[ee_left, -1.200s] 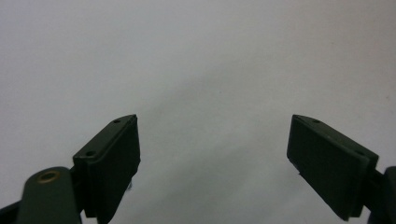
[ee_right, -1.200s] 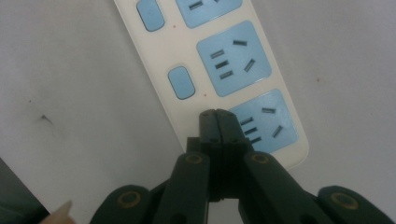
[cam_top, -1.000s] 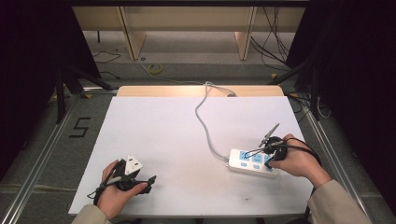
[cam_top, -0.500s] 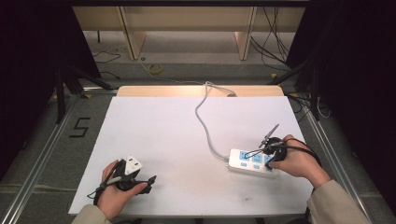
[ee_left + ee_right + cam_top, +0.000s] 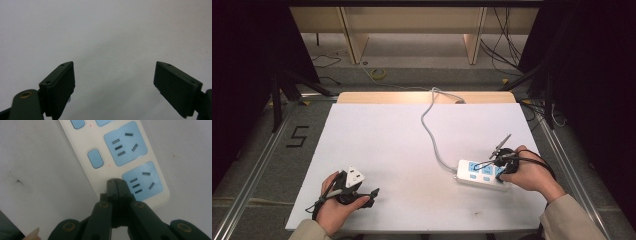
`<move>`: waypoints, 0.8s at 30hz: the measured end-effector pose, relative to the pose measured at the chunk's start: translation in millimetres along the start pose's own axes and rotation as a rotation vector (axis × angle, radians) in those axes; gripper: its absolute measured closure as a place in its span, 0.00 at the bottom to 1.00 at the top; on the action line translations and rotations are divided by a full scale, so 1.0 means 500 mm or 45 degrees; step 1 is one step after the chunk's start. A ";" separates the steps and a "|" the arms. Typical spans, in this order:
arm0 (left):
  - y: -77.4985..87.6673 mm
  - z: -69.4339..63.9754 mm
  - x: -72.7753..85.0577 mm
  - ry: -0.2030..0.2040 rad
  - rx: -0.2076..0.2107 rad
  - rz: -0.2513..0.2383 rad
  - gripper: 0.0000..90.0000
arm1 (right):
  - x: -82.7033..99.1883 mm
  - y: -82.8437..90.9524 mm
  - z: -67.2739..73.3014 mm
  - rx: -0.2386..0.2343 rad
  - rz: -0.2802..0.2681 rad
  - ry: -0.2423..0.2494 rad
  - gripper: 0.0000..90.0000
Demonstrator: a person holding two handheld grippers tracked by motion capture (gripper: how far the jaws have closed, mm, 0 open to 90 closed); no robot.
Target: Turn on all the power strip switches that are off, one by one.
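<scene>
1 power strip [image 5: 482, 175], 3 sockets; 2 grippers.

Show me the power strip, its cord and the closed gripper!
power strip [image 5: 482, 175], high view, white top face.
cord [image 5: 428, 127], high view, middle of its bend.
right gripper [image 5: 116, 182], right gripper view, closed jaw tips.

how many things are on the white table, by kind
power strip: 1, with its cord
grippers: 2, left gripper with jaws open on nothing, right gripper with jaws shut, tips over the strip
total: 3
</scene>
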State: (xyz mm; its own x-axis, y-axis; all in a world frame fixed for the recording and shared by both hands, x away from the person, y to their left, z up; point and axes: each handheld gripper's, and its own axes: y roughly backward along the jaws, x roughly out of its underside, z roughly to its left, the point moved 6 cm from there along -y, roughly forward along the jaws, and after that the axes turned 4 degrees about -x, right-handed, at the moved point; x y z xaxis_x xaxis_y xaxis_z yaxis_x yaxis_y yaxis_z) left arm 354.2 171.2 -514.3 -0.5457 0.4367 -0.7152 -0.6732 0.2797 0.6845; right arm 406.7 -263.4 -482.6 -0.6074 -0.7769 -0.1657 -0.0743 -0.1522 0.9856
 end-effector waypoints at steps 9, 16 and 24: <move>0.000 0.000 0.000 -0.003 0.000 -0.001 0.19 | 0.001 -0.002 -0.002 -0.021 -0.003 -0.015 1.00; 0.001 0.000 0.000 -0.003 -0.001 -0.001 0.19 | 0.002 -0.004 -0.003 -0.027 -0.005 -0.022 1.00; 0.001 0.000 0.000 0.000 -0.002 -0.001 0.19 | 0.002 -0.004 -0.003 -0.018 -0.007 -0.013 1.00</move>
State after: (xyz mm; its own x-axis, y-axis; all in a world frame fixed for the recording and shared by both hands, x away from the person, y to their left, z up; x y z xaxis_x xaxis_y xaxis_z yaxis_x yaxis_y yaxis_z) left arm 353.7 171.3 -514.1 -0.5450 0.4367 -0.7158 -0.6746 0.2785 0.6836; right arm 407.3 -264.7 -485.0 -0.6153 -0.7695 -0.1710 -0.0667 -0.1654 0.9840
